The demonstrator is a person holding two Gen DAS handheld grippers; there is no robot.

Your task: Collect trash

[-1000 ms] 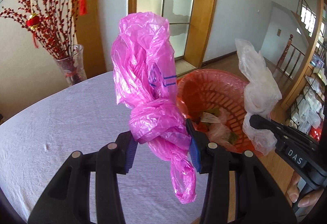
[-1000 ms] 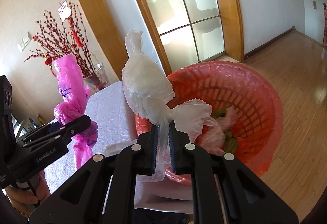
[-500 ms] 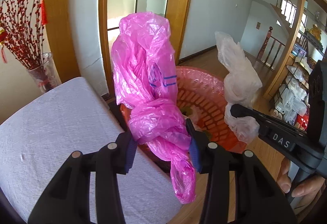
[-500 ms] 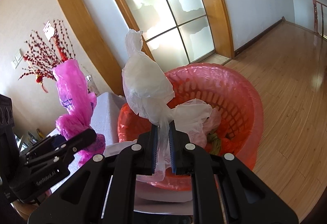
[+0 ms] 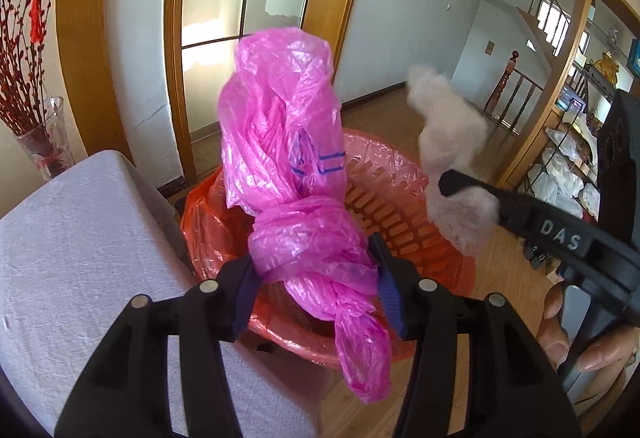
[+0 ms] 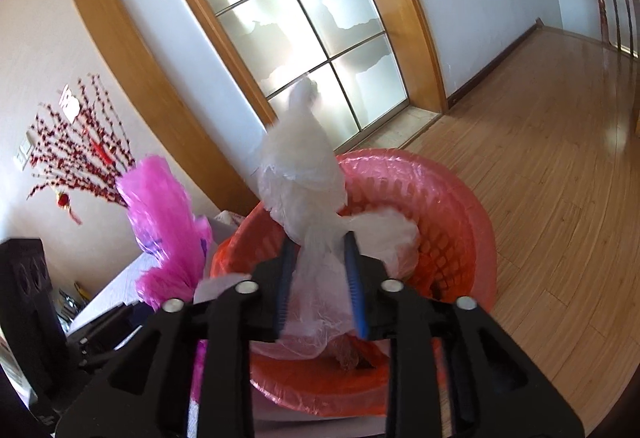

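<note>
A table [image 5: 72,238] under a pale grey cloth fills the near left of the left wrist view, its corner beside a round red basket [image 5: 404,198] lined with thin red plastic. The basket stands on the wooden floor [image 6: 560,158], in front of a frosted glass door [image 6: 304,22] with a wooden frame. Far left, a glass vase [image 5: 44,142] of red berry branches stands on the table.

The left gripper [image 5: 316,278] points forward over the near rim of the basket, its blue-padded fingers [image 5: 388,290] pinching the knot of a pink plastic bag [image 5: 280,126] — the bag's body stands up above the fingers and its tail hangs below them.

The right gripper [image 6: 320,274] reaches in from the right, over the basket, with a person's fingers [image 5: 592,354] wrapped round its handle. Its blue pads [image 6: 352,278] stand a little apart with the twisted neck of a white plastic bag [image 6: 300,170] between them; motion blur makes it impossible to tell whether they grip it. The white bag's bulk rises above the basket — a loose fold spills right toward the basket's inside.
</note>
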